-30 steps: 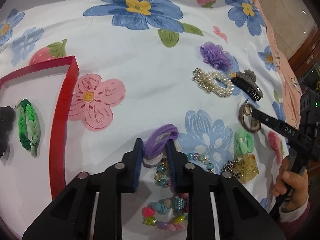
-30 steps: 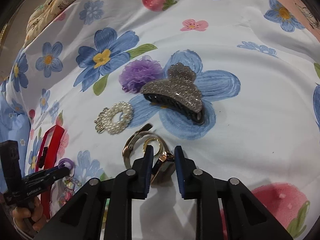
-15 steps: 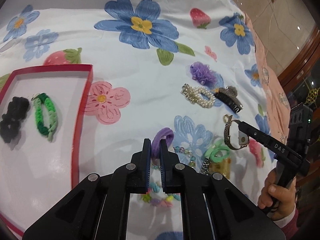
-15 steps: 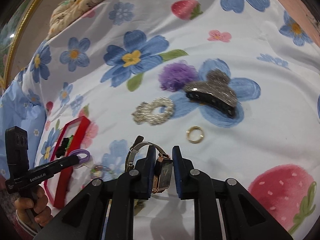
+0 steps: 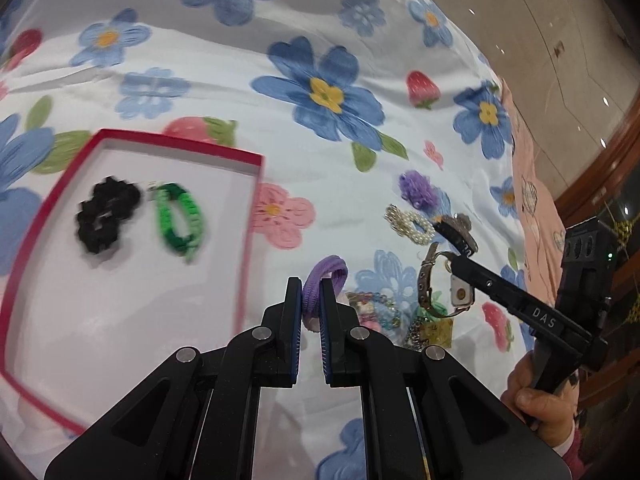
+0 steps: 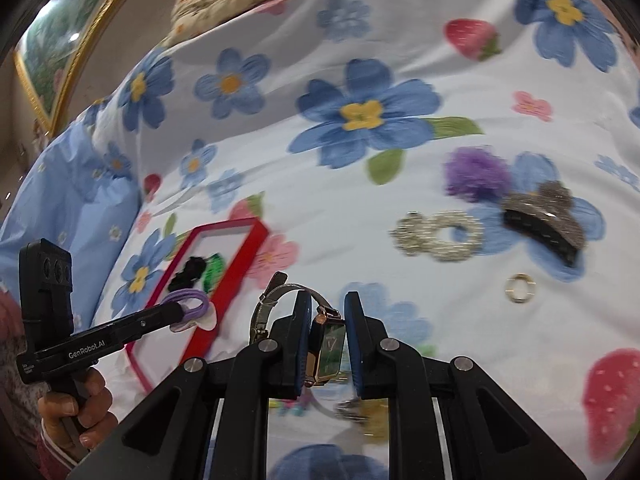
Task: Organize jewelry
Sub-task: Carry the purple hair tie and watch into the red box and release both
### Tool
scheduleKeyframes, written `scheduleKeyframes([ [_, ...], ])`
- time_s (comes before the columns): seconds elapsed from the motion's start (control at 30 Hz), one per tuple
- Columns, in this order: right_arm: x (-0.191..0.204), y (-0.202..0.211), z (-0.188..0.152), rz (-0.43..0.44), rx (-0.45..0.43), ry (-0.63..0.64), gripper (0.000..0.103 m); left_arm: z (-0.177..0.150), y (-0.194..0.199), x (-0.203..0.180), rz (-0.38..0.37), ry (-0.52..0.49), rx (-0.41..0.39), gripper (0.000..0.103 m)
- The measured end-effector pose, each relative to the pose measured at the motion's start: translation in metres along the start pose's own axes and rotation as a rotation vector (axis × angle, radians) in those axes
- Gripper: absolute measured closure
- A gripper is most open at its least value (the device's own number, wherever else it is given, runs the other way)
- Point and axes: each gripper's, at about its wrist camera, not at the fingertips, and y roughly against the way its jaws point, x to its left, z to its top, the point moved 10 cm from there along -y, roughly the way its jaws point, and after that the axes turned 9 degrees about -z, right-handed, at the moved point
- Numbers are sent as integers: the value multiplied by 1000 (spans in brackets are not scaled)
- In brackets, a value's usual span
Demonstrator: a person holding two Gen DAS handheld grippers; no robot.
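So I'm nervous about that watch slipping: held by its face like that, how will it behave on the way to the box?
The watch is pinched across its hard face by the right gripper, so the case probably stays rigid. Its mesh band loops free to one side and will likely swing. The smooth metal edges look slippery, so a quick move might twist it.

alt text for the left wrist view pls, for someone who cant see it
The left gripper pinches a purple hair tie above a floral sheet, beside a red tray holding a black scrunchie and green band. At right, the right gripper holds a watch.
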Motion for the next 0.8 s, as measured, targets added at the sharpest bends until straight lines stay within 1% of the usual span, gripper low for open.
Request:
scheduleKeyframes([
  [0.2,46,-9,-4,60,21,54,86,-1,36,36,28,70,-55,96],
  [0.43,107,-26,-9,134,47,126,86,-2,62,81,73,141,-90,96],
  [0.6,146,-44,-12,172,74,172,86,1,67,111,99,179,-100,96],
  [0.8,182,-74,-18,182,123,246,86,0,59,143,110,227,-77,96],
])
